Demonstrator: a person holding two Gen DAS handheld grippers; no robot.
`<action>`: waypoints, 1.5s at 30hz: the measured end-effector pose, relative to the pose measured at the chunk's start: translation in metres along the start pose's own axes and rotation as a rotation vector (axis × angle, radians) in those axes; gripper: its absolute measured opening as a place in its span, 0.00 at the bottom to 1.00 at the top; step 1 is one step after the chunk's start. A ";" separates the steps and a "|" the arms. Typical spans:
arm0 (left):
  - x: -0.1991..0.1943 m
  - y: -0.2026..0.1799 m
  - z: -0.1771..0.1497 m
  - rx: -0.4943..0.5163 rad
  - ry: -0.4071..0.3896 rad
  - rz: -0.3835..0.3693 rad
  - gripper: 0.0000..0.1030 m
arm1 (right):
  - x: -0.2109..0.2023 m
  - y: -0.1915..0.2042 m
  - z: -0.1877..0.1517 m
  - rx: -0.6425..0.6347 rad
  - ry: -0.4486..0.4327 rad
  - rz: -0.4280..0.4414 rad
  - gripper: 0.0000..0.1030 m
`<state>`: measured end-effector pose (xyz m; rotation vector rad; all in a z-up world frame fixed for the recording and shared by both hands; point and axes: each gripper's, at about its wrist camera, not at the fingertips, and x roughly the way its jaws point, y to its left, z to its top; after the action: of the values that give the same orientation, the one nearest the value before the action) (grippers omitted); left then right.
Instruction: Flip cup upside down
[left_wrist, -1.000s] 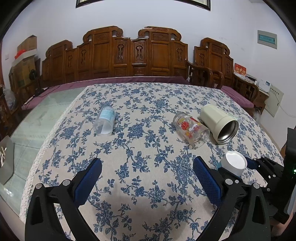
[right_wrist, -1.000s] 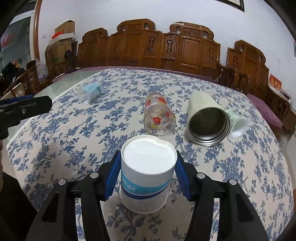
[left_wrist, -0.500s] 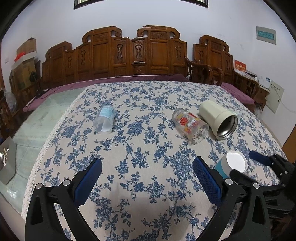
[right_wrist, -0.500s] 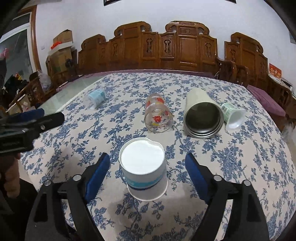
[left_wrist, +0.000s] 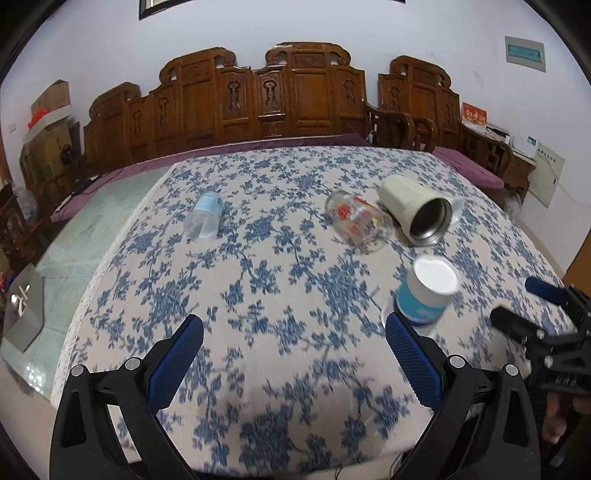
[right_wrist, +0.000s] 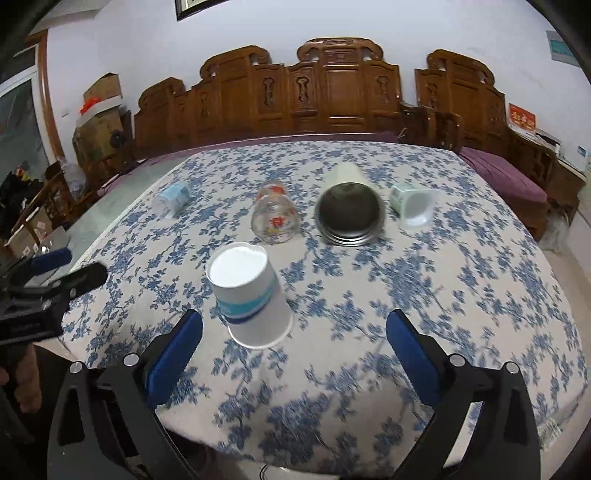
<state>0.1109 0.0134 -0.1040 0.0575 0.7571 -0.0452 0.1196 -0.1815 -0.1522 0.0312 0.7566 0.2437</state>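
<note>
Standing upside down on the flowery tablecloth (right_wrist: 424, 295), the paper cup (right_wrist: 248, 295) has its white bottom facing up. The right gripper (right_wrist: 294, 349) is wide open and holds nothing, with the cup just past its left finger. The left gripper (left_wrist: 294, 352) is wide open too. Farther back lie a glass (right_wrist: 275, 218), a metal mug (right_wrist: 349, 210), a green cup (right_wrist: 412, 205) and a plastic cup (right_wrist: 171, 199).

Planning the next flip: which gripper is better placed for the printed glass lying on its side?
Right, probably. The printed glass lies near the middle of the open right gripper view; from the left gripper it lies off to the right.
</note>
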 end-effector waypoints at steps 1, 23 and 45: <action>-0.005 -0.003 -0.004 0.004 0.006 0.003 0.92 | -0.003 -0.001 -0.001 0.004 -0.003 0.002 0.97; -0.169 -0.028 0.002 -0.027 -0.244 0.019 0.92 | -0.188 0.020 0.023 -0.047 -0.321 0.007 0.97; -0.197 -0.028 -0.002 -0.040 -0.290 0.011 0.92 | -0.211 0.025 0.021 -0.032 -0.353 0.001 0.97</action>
<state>-0.0356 -0.0105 0.0293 0.0160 0.4677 -0.0271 -0.0193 -0.2044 0.0085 0.0431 0.4013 0.2434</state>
